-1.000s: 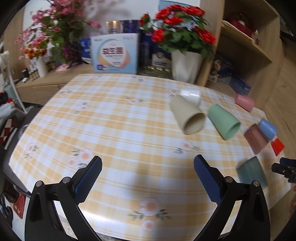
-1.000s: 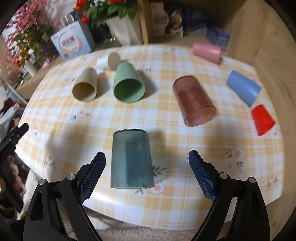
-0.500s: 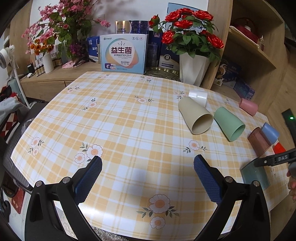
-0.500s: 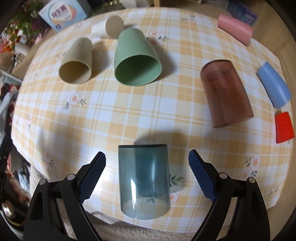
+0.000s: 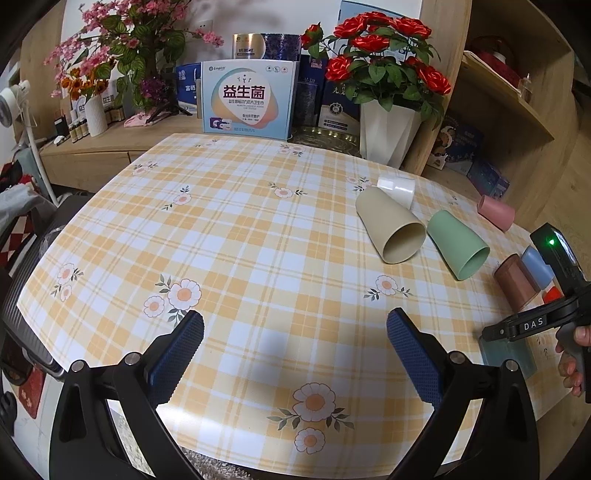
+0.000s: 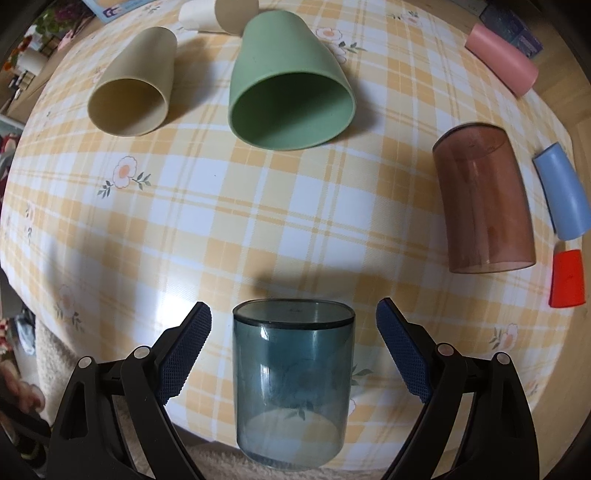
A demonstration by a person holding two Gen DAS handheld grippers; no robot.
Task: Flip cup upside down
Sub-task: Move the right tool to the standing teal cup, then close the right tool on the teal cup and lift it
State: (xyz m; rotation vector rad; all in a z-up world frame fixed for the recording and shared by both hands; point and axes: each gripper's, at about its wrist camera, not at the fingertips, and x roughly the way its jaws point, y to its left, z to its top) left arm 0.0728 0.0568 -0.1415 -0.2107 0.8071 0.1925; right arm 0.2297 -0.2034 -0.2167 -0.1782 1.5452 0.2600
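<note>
A clear teal cup (image 6: 291, 384) lies on its side near the table's front edge, its mouth toward me. My right gripper (image 6: 293, 354) is open, one finger on each side of the cup, not touching it. In the left wrist view the teal cup (image 5: 508, 354) shows at the far right under the right gripper's body. My left gripper (image 5: 295, 354) is open and empty above the checked tablecloth (image 5: 240, 240).
Other cups lie on their sides: beige (image 6: 133, 96), green (image 6: 291, 88), white (image 6: 199, 16), brown (image 6: 480, 195), blue (image 6: 563, 195), red (image 6: 567, 278), pink (image 6: 500, 59). A rose pot (image 5: 388, 133) and boxes (image 5: 247, 99) stand behind the table.
My right gripper has moved forward and down, so the teal cup now lies between its fingers. The left gripper has drawn back slightly, still open.
</note>
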